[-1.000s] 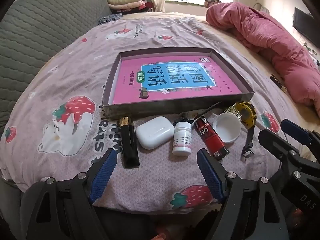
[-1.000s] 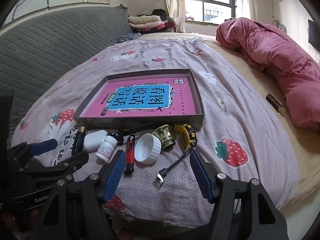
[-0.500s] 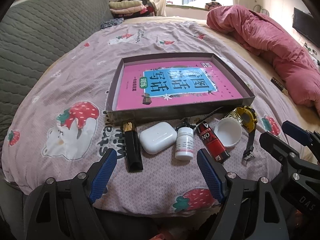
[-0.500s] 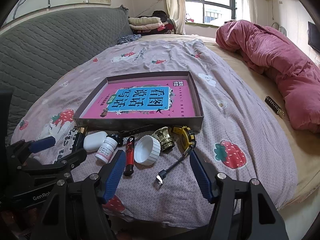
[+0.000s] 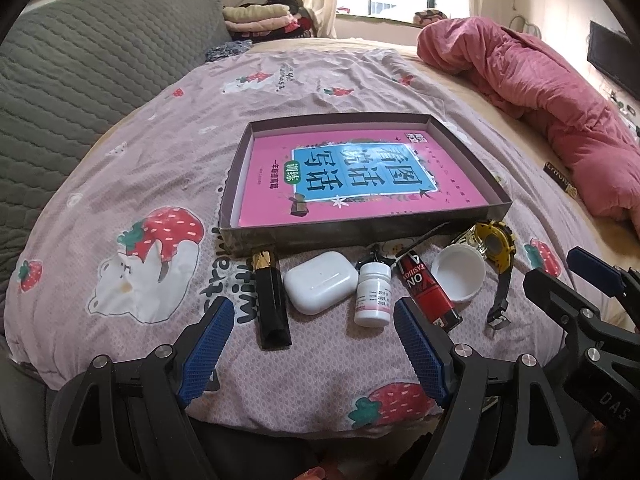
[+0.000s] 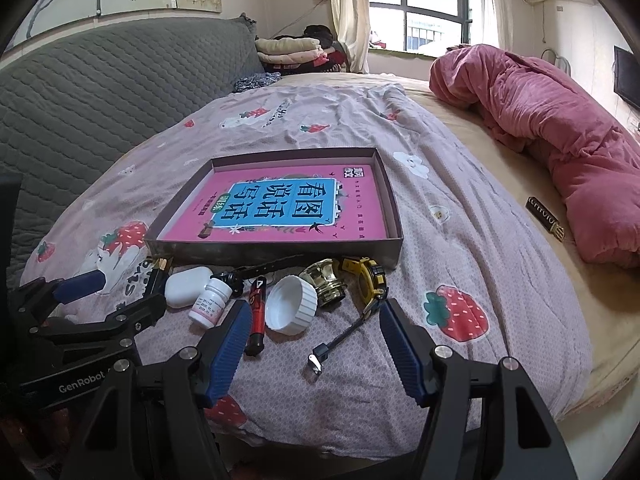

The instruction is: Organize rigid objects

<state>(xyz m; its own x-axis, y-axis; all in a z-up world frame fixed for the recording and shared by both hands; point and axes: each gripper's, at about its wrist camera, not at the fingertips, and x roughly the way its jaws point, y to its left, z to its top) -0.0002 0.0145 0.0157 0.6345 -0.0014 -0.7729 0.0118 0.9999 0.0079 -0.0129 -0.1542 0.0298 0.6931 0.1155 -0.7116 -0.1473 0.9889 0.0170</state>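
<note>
A shallow grey box [image 5: 464,148] holding a pink book [image 5: 352,184] lies on the bed. Along its near wall sit a black lipstick tube [image 5: 270,300], a white earbud case [image 5: 320,287], a small white pill bottle [image 5: 374,294], a red lighter [image 5: 428,292], a white lid [image 5: 460,276] and a yellow watch [image 5: 496,244]. A brass knob [image 6: 326,282] shows in the right wrist view. My left gripper [image 5: 310,350] hovers open just short of the lipstick, case and bottle. My right gripper [image 6: 312,342] is open above the watch strap's buckle [image 6: 318,358].
A strawberry-print sheet [image 5: 152,184] covers the bed, whose near edge drops off just under both grippers. A grey quilted headboard [image 5: 80,64] rises on the left. A rumpled pink duvet [image 6: 552,128] fills the right side, with a small dark bar [image 6: 546,218] beside it.
Both grippers have drawn back and risen a little, so the box and the row of objects sit slightly farther away. Nothing on the bed has moved.
</note>
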